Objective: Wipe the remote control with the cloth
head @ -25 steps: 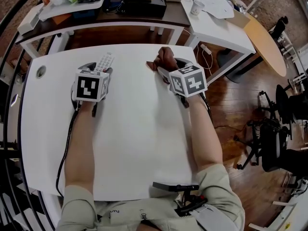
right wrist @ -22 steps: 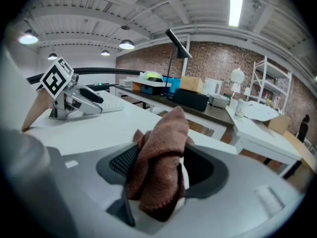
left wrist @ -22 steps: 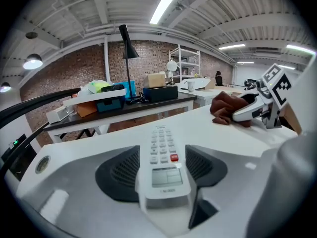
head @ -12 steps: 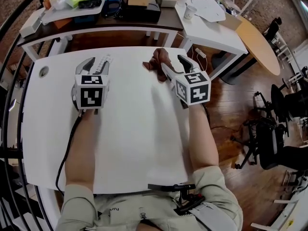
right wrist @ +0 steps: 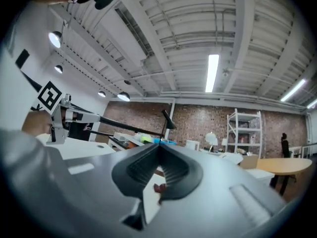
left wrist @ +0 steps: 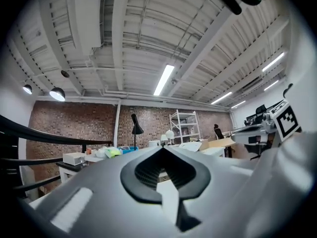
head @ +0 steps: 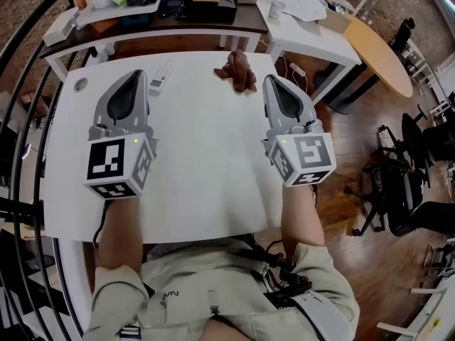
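The white remote control [head: 162,76] lies near the far edge of the white table [head: 206,176]. To its right, also at the far edge, sits the crumpled dark red cloth [head: 238,70]. My left gripper [head: 135,74] is held up above the table, short of the remote, shut and empty. My right gripper [head: 269,79] hangs just right of the cloth, also shut with nothing in it. In the left gripper view the left gripper [left wrist: 161,149] points out level at the room. In the right gripper view the right gripper [right wrist: 158,146] does the same, with a scrap of the cloth [right wrist: 157,187] showing below the jaws.
A dark side table [head: 178,21] with boxes and a tray stands behind the white table. A white desk [head: 313,38] with a cup is at the back right, a round wooden table [head: 384,59] and office chairs [head: 405,190] to the right. A black railing [head: 21,119] curves along the left.
Both grippers have lifted off the table and drawn back toward me, tilting up to level. Their jaws, open over the remote and the cloth before, have shut empty.
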Motion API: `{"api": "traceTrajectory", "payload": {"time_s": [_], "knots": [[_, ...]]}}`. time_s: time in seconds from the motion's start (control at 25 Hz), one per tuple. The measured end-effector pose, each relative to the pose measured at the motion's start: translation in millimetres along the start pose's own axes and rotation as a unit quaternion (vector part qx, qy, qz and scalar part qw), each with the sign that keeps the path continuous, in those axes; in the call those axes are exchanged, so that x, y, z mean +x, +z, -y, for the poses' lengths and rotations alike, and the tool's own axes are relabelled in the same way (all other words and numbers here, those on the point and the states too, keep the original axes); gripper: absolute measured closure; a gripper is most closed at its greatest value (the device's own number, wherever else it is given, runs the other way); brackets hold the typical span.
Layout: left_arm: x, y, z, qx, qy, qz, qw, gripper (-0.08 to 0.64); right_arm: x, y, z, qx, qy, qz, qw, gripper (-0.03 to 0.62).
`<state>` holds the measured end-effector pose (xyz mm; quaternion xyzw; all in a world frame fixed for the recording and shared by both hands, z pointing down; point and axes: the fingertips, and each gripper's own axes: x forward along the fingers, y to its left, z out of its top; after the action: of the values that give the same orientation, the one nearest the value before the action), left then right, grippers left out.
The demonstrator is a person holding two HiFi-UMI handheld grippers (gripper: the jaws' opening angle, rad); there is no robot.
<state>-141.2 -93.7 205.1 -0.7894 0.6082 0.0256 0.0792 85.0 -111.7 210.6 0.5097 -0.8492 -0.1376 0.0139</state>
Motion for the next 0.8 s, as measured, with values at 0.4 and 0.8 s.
{"api": "traceTrajectory", "payload": {"time_s": [0.4,0.8], "knots": [[-104.7,-2.5,69.1,-0.008,-0.019,0.023,0.9995,0.555,-94.0,-2.2,-65.1,0.015,0.004,0.001,1.000,0.588],[-136.9,-78.9,96.4,0.014,-0.040,-0.039,0.9984,0.555,-122.0,-74.8,-97.8,0.048,0.007,-0.078,0.996,0.588]]}}
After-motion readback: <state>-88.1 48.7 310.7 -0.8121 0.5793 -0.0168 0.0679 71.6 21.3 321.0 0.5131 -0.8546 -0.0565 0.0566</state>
